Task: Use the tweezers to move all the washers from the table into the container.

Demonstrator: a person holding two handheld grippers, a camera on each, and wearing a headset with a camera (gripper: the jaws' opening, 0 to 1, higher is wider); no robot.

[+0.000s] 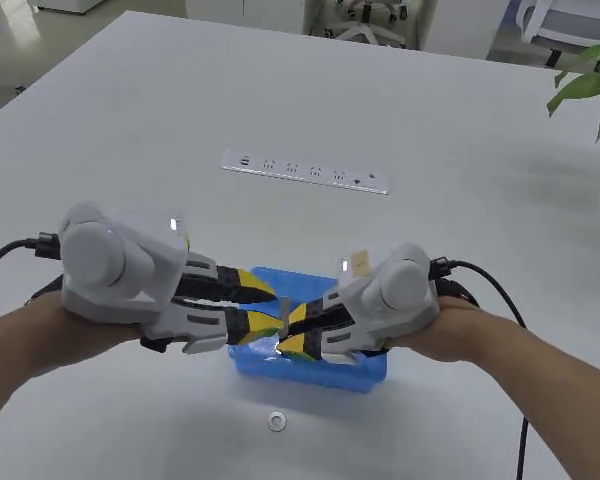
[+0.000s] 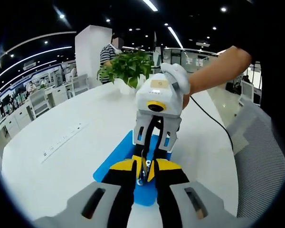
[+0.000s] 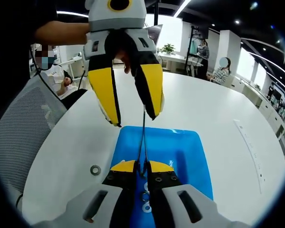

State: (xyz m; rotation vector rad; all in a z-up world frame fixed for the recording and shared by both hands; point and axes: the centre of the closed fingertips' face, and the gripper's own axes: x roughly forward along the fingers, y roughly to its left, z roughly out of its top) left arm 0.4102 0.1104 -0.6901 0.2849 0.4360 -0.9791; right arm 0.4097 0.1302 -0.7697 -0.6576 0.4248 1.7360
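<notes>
Pinching the tweezers (image 3: 143,137) in the right gripper (image 3: 141,167), jaws pressed together on one end, probably to steady the tool above the container (image 3: 190,152). Facing it nose to nose with the left gripper (image 3: 135,119), jaws spread to either side of the tweezers' far end and not seen to press on it. Likely a re-grip or hand-over, or a readying to squeeze the tool's arms. Hovering both directly over the container, so that anything dropped would land inside.

Found several washers (image 3: 146,195) in the container, just under the right gripper. Found one more washer (image 3: 95,169) lying on the bench (image 3: 218,109) outside the container, to the left of the right gripper in its own view. Judged unfinished on that account.

Cannot tell which end of the tweezers carries the tips, nor whether anything sits between them: too thin to make out. Cannot count the washers in the container, partly covered by the right gripper's body. Cannot rule out more on the bench beneath the grippers and arms.
</notes>
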